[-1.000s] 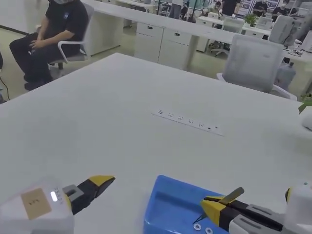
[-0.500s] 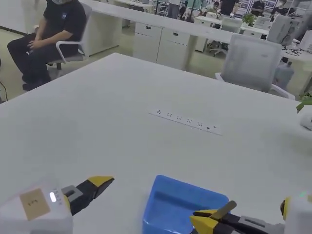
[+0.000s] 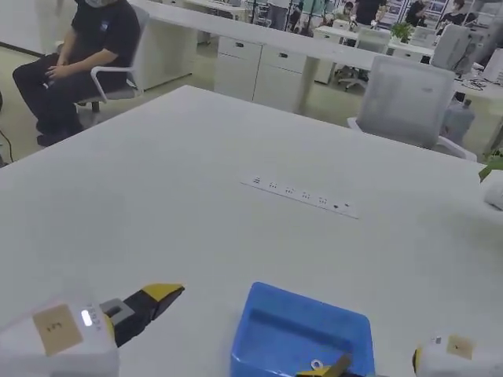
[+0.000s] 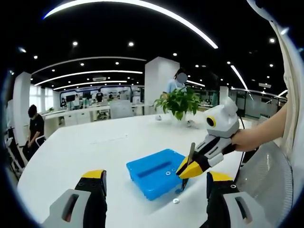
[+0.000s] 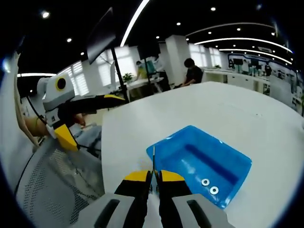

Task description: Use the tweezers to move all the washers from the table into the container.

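I found the right tool (image 5: pixel 153 176) clamped shut on the tweezers (image 5: pixel 153 165), whose thin shaft ran forward between the jaws. The left tool (image 4: pixel 156 175) stood wide open, holding nothing, over the near left of the counter (image 3: pixel 196 181). The blue container (image 5: pixel 199 161) sat on the counter ahead of both tools, and two washers (image 5: pixel 205 182) lay inside it near one wall. In the left gripper view one loose washer (image 4: pixel 175 201) lay flat on the counter, just beside the container's near corner and outside it. In that view the tweezers stood steeply, tip down, with the tip just above the washer and slightly to its right. I judged the right tool much the nearer, the left being well apart. The coming move, in my judgement, called for a short drop of the tip, a little toward the container, to meet the washer. Whether the tweezer tips were parted I could not tell.
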Demonstrator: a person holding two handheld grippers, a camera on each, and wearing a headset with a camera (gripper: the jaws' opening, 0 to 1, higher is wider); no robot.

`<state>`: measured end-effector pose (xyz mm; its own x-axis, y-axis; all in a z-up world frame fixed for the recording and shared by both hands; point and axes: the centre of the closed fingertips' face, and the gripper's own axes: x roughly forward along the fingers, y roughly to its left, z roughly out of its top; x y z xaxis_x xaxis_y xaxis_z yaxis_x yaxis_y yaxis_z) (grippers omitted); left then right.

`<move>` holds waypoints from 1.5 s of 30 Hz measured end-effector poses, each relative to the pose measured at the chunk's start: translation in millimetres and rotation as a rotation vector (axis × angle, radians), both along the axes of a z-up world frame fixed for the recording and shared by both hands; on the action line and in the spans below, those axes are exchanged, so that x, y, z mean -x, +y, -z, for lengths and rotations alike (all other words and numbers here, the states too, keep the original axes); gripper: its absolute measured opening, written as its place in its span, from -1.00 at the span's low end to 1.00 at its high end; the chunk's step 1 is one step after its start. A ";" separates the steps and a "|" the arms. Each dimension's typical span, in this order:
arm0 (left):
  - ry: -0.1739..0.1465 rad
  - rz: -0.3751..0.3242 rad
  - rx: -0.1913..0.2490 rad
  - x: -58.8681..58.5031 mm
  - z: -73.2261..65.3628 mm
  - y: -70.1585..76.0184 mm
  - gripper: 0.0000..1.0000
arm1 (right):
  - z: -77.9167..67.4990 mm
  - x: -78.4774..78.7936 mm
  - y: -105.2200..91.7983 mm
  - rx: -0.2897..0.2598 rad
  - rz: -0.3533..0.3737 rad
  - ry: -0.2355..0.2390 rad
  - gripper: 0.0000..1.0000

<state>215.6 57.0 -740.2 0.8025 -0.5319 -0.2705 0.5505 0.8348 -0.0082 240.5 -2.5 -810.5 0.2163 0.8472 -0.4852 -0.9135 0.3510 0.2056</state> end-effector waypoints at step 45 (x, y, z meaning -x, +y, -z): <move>0.013 0.010 -0.013 0.7 3.5 -1.4 0.75 | 16.9 4.7 2.9 0.073 -0.048 -0.086 -0.94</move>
